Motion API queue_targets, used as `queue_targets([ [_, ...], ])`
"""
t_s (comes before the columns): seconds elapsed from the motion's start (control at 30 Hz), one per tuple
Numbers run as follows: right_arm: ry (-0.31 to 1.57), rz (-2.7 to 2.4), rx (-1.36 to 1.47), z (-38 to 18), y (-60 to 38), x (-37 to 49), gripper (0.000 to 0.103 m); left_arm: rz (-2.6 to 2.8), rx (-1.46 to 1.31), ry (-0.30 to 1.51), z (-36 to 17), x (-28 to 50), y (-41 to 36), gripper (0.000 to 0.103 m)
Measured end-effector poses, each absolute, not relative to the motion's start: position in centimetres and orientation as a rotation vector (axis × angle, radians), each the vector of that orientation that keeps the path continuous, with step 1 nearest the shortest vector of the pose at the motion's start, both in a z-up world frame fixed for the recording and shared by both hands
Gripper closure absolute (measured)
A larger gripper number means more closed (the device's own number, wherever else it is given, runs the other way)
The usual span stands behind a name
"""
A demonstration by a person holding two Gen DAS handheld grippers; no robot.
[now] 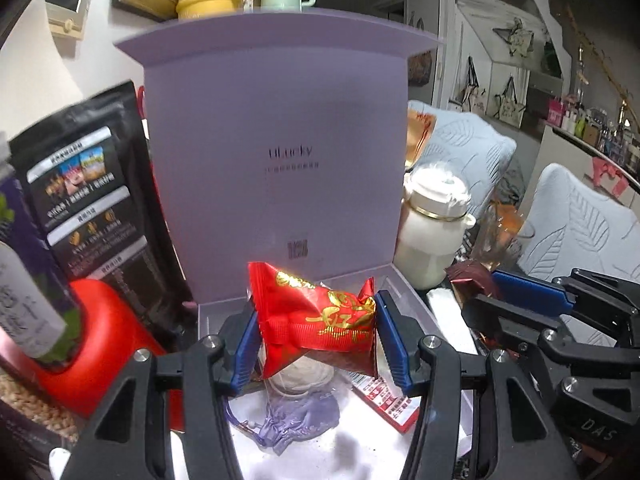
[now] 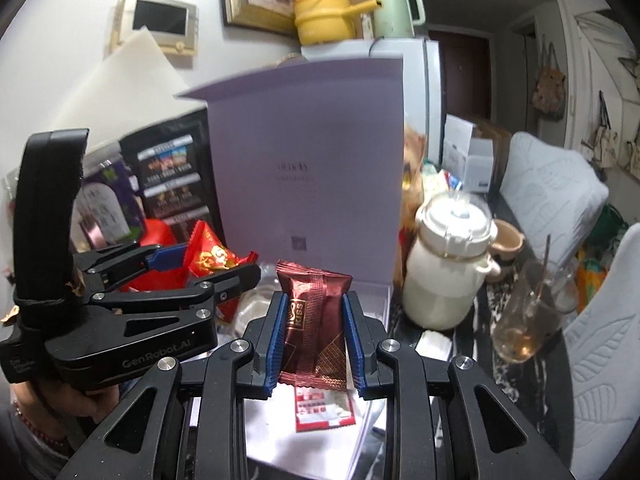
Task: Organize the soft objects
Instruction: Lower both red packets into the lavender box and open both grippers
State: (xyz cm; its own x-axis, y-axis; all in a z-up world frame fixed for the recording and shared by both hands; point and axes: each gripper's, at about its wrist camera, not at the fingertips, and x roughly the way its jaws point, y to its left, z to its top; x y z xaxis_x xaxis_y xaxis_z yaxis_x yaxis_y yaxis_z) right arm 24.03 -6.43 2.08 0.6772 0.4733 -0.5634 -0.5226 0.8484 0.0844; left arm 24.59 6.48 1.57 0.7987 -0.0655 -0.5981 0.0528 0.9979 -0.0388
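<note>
My left gripper (image 1: 316,330) is shut on a red snack packet with gold print (image 1: 320,320) and holds it above the open lilac box (image 1: 276,152). My right gripper (image 2: 314,332) is shut on a brown "Kiss" snack packet (image 2: 314,320), also over the box's tray (image 2: 372,412). In the box lie a lilac drawstring pouch (image 1: 296,420), a clear wrapped item (image 1: 298,374) and a red-and-white sachet (image 2: 324,410). The left gripper also shows in the right wrist view (image 2: 208,268), and the right gripper in the left wrist view (image 1: 484,294).
The box lid stands upright behind. A black pouch (image 1: 84,196), a red container (image 1: 108,348) and a purple-labelled jar (image 1: 24,280) stand at the left. A white lidded jar (image 2: 448,264) and a glass with a spoon (image 2: 528,320) stand at the right.
</note>
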Motion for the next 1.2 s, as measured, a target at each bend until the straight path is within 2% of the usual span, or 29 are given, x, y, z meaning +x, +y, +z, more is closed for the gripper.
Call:
queue_targets([
  [0.4,0.69,0.564,-0.063,-0.9,-5.9,26.8,0.075,-0.045,-0.011,0.727,-1.7,27.5,6.3,0.05],
  [0.77,0.736,0.522,-0.151,-3.6,-4.6,27.9,0.075,-0.027,0.01,0.832,-4.9,29.2,5.9,0.05],
  [1.2,0.806,0.487,-0.178,-6.1,-4.3,28.9,0.072,0.029,0.072,0.857,-6.4,30.0,5.1,0.05],
])
